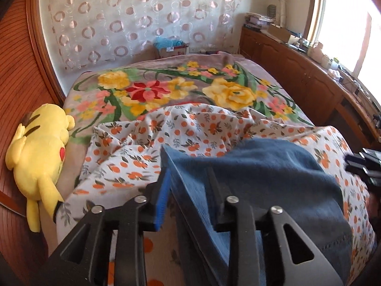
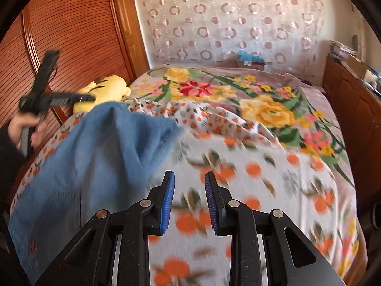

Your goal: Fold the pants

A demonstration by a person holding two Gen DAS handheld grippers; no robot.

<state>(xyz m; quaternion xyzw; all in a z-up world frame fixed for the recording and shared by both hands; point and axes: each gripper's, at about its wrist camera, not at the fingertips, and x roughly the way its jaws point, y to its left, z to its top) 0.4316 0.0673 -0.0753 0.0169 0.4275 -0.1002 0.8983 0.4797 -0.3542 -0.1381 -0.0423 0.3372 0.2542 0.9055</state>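
The blue denim pants (image 1: pixel 266 178) lie on the orange-print sheet (image 1: pixel 133 152) of the bed. My left gripper (image 1: pixel 188 164) is shut on a fold of the pants and holds it lifted above the sheet. In the right wrist view the pants (image 2: pixel 95 152) hang as a raised blue drape at the left, with the left gripper (image 2: pixel 42 95) and the hand holding it above them. My right gripper (image 2: pixel 189 178) is open and empty above the sheet (image 2: pixel 262 190), just right of the pants. It shows at the right edge of the left wrist view (image 1: pixel 364 166).
A yellow plush toy (image 1: pixel 40 157) lies at the bed's left edge against the wooden slatted wall (image 1: pixel 21 83). A floral blanket (image 1: pixel 181 88) covers the far half of the bed. A wooden cabinet (image 1: pixel 309 71) with clutter runs along the right side.
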